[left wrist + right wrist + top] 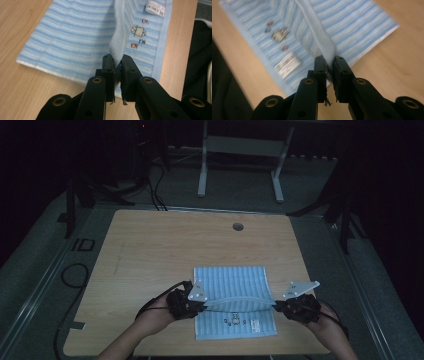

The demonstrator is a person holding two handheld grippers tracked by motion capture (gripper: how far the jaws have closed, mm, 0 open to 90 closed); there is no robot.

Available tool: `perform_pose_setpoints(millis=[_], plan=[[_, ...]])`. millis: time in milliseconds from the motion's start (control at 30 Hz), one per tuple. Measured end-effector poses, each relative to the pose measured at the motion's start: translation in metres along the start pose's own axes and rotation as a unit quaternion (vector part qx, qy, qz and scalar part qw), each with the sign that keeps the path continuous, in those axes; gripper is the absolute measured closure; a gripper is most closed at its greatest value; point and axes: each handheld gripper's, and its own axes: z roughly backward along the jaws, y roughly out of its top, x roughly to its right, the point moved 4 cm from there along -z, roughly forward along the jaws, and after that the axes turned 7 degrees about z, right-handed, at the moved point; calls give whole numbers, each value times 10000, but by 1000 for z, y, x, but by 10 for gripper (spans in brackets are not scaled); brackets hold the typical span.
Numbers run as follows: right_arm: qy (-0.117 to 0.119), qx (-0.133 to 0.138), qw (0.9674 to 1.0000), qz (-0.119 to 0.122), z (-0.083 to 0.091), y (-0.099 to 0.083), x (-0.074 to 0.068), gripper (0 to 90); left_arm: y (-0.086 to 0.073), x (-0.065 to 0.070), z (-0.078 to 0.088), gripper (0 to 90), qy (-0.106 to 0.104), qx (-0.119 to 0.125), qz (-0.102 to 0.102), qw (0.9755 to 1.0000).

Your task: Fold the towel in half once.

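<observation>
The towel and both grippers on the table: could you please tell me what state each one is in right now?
Towel: blue-striped, lying on the table, partly folded, one edge lifted and stretched between the grippers.
Left gripper: fingers shut on the towel's edge.
Right gripper: fingers shut on the same edge, at its other end.
Table: wooden, the towel near its front edge.

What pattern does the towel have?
The towel has light and darker blue stripes, seen best in the left gripper view.

Floor marking "ID" [83, 244] left of the table [150, 245]; towel [75, 37] label [155, 7] print too small to read
</observation>
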Motion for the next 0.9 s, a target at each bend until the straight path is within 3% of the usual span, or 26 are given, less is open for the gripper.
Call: perform_pose_setpoints(millis=[67, 267, 300, 333, 400, 467, 600, 733, 900], plan=[[-6, -51, 10000, 40, -1, -6, -5, 810, -6, 6, -3, 824, -31, -24, 1, 10000], [247, 18, 9993, -286, -4, -27, -21, 786, -25, 26, -13, 801, -387, -191, 55, 9991], [273, 4, 9992, -301, -4, -31, -25, 752, -28, 28, -14, 779, -441, -226, 69, 9987], [334, 11, 9989, -336, -4, -33, -28, 707, -32, 33, -16, 748, -624, -336, 78, 9975], [357, 16, 9988, -332, -1, -41, -35, 623, -36, 39, -16, 662, -654, -461, 16, 9968], [308, 71, 9985, -436, 5, -44, -36, 604, -36, 41, -13, 588, -720, -465, 40, 9963], [228, 82, 9986, -477, 7, -39, -29, 604, -33, 33, -14, 555, -630, -404, 232, 9969], [297, 41, 9988, -381, -11, -27, -23, 600, -30, 21, -21, 485, -607, -394, 381, 9967], [397, -75, 9989, -222, -34, -12, -15, 590, -29, 0, -34, 478, -512, -438, 584, 9960]])
